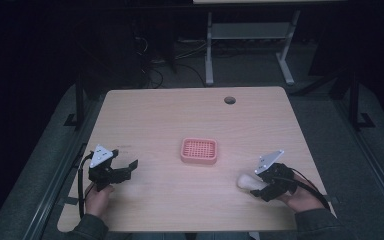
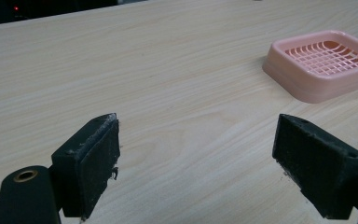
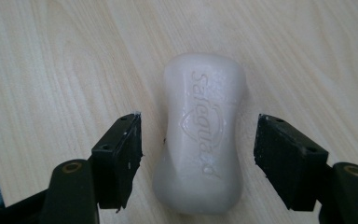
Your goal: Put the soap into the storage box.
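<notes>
A white bar of soap (image 3: 200, 140) with embossed lettering lies flat on the wooden table (image 1: 180, 115), near its front right (image 1: 246, 181). My right gripper (image 3: 198, 126) straddles the bar's near half. Its jaws stand open, with a gap between each pad and the soap. In the high view that gripper (image 1: 261, 185) sits at the soap's right end, held by a hand. A pink slotted soap dish (image 1: 198, 160) rests at the table's middle, with nothing in it. My left gripper (image 1: 130, 169) hovers at the front left, open, nothing between its pads (image 2: 98, 158); the dish (image 2: 303, 86) lies ahead to its right.
A round cable hole (image 1: 229, 100) sits near the table's far edge. Behind the table stands a white desk frame (image 1: 209, 50) on a dark floor with cables. Bare wood lies between the dish and both grippers.
</notes>
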